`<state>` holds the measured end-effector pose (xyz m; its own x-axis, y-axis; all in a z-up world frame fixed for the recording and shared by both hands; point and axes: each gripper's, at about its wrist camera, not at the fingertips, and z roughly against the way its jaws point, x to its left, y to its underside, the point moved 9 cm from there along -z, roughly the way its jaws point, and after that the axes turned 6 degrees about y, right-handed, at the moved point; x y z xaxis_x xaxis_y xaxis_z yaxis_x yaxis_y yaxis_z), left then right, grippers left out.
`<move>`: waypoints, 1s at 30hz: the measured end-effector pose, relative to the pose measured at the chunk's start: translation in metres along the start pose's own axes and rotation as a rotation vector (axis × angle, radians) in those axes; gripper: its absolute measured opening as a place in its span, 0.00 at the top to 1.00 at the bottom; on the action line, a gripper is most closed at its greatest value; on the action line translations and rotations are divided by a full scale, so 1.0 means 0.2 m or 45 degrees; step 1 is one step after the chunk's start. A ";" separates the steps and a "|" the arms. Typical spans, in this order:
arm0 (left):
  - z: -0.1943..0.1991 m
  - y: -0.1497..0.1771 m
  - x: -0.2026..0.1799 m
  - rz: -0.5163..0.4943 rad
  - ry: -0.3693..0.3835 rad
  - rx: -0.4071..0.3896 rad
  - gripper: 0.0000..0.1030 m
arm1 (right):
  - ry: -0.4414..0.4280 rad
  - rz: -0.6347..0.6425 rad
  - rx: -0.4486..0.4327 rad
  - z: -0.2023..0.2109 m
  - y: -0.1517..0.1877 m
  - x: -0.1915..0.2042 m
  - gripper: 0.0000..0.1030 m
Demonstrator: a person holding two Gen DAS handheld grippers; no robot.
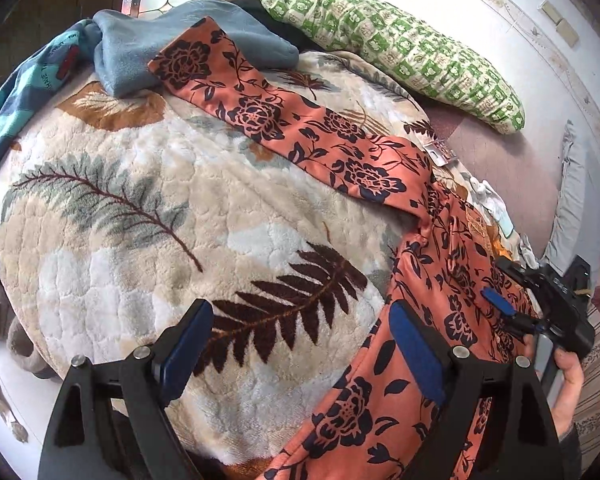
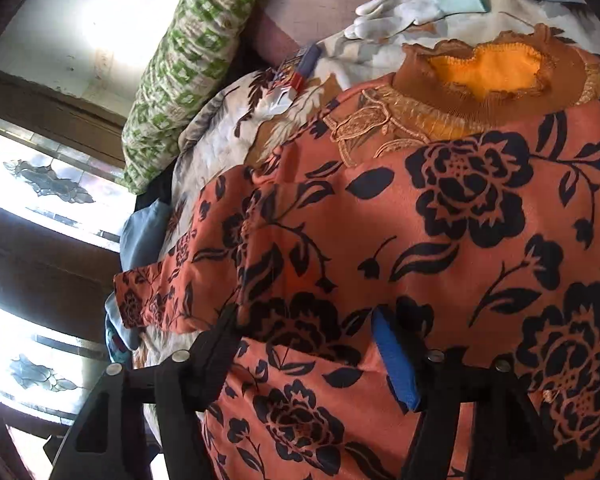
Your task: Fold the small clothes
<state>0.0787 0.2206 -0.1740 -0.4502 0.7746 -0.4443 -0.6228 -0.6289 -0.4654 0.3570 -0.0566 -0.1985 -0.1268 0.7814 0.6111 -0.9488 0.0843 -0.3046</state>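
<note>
An orange top with dark flowers (image 1: 340, 148) lies spread on a fleece blanket printed with leaves (image 1: 120, 208). One sleeve stretches away to the upper left, and the body runs down the right side. In the right wrist view the top (image 2: 440, 240) fills the frame, with its brown knit collar (image 2: 488, 92) at the far end. My left gripper (image 1: 300, 344) is open over the blanket, its right pad (image 1: 416, 352) above the top's edge. My right gripper (image 2: 306, 356) hovers with jaws apart over the body cloth, pads not pressing it. A hand holds the right gripper (image 1: 504, 284) at the right edge of the left wrist view.
A green patterned pillow (image 1: 400, 48) lies at the back of the bed. A blue fleece garment (image 1: 180, 40) and a teal striped one (image 1: 32, 80) are heaped beyond the sleeve's end. A white glove (image 2: 412, 4) and a small packet (image 2: 292, 76) lie past the collar. Bright windows (image 2: 40, 184) stand behind.
</note>
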 end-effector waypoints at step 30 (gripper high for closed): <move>-0.41 -0.98 0.69 0.693 -0.020 -0.144 0.48 | 0.216 -0.110 -0.193 0.51 0.04 -0.76 0.00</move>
<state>0.1916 0.4455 -0.2068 -0.6980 0.3358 -0.6325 -0.2254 -0.9414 -0.2511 0.3390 -0.2377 -0.2185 0.0157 0.8590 0.5118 -0.8979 0.2373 -0.3707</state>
